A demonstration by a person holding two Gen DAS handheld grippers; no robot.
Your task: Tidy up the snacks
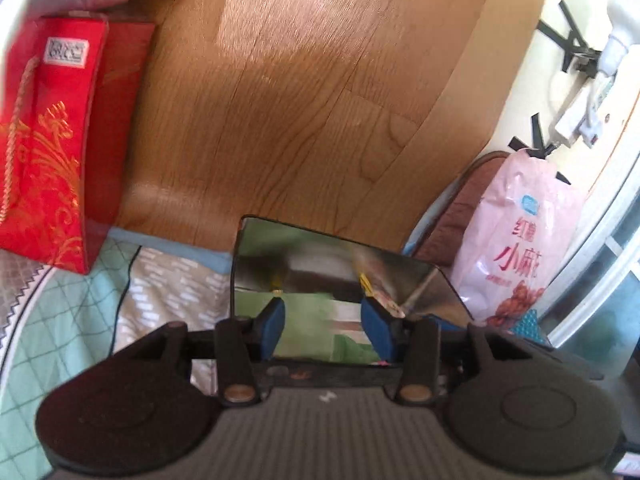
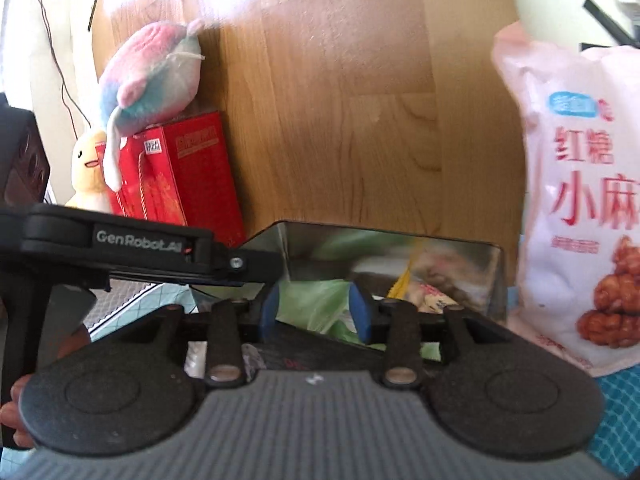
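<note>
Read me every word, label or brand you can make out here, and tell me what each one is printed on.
"GenRobot.AI": white lettering on the left gripper body, seen from the right wrist view.
"红糖": red characters on the pink snack bag.
"小麻": large red characters below, cut off at the frame edge.
Blue logo and small red line on the bag: too blurred to read.
Red gift box: white label and gold text too blurred to read.

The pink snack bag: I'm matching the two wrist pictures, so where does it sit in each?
Left wrist: pink snack bag stands at the right edge, beyond the left gripper.
Right wrist: it fills the right side, close up.
Shared landmark: the red gift box against the wooden panel, on the left in both.
</note>
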